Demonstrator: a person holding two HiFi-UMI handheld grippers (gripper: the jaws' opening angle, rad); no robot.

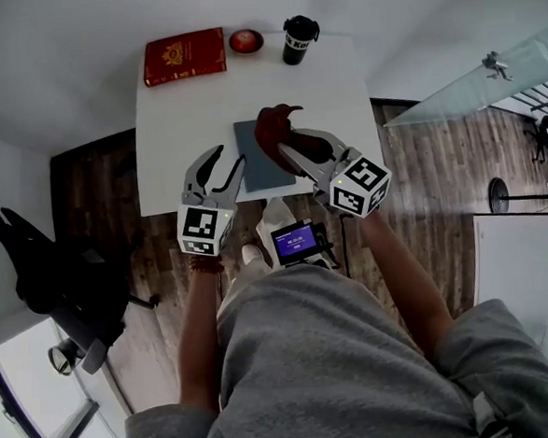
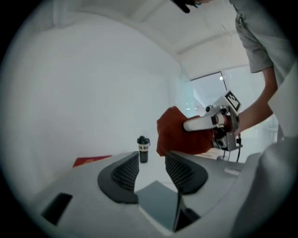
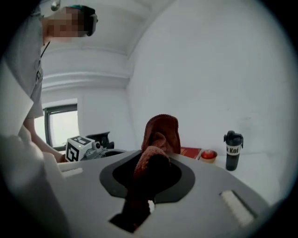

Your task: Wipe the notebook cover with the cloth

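Observation:
A grey-blue notebook (image 1: 256, 163) lies flat near the front edge of the white table (image 1: 174, 127). My right gripper (image 1: 295, 152) is shut on a dark red cloth (image 1: 279, 129) and holds it bunched just above the notebook's right half. In the right gripper view the cloth (image 3: 157, 139) fills the gap between the jaws and sticks up past them. My left gripper (image 1: 230, 158) stands open at the notebook's left edge. In the left gripper view the notebook (image 2: 158, 204) shows below the open jaws, which press on nothing, and the cloth (image 2: 177, 132) hangs beyond them.
At the table's far side lie a red book (image 1: 184, 56), a small red bowl (image 1: 246, 41) and a black cup (image 1: 299, 39). A dark office chair (image 1: 48, 267) stands on the wooden floor to the left. A small lit screen (image 1: 295, 242) sits at the person's waist.

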